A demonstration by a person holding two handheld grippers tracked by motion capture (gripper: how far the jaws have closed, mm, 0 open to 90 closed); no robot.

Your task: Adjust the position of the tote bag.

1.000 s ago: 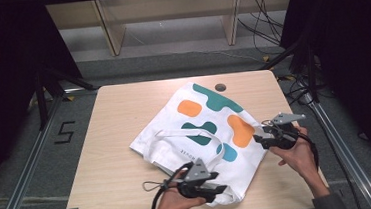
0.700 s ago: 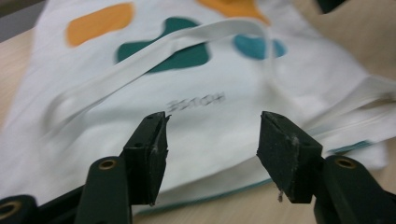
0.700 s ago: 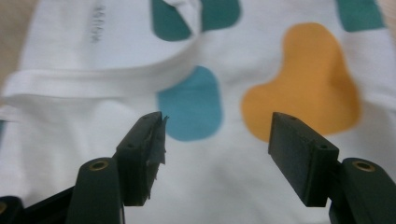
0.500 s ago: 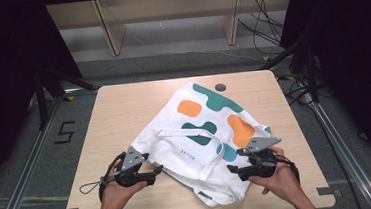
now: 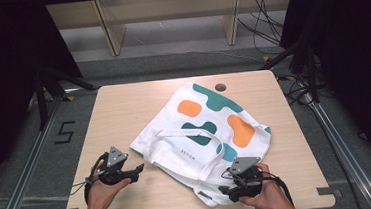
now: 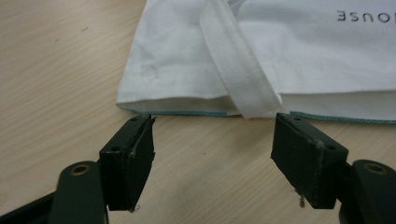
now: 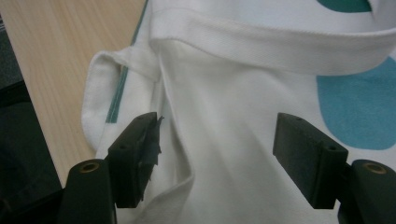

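Left gripper (image 5: pixel 137 168) spread at hem corner of white printed cloth tote bag (image 5: pixel 203 133), right gripper (image 5: pixel 225 189) spread over near-edge corner.

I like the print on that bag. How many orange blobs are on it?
2. One orange blob lies on the bag toward its far left; the other sits nearer the right edge. Folds may hide more.

Looks like a lab recording rig: pale wooden table (image 5: pixel 123 109), metal rails (image 5: pixel 23 177), black curtains (image 5: pixel 3 48), loose cables (image 5: pixel 262 23).
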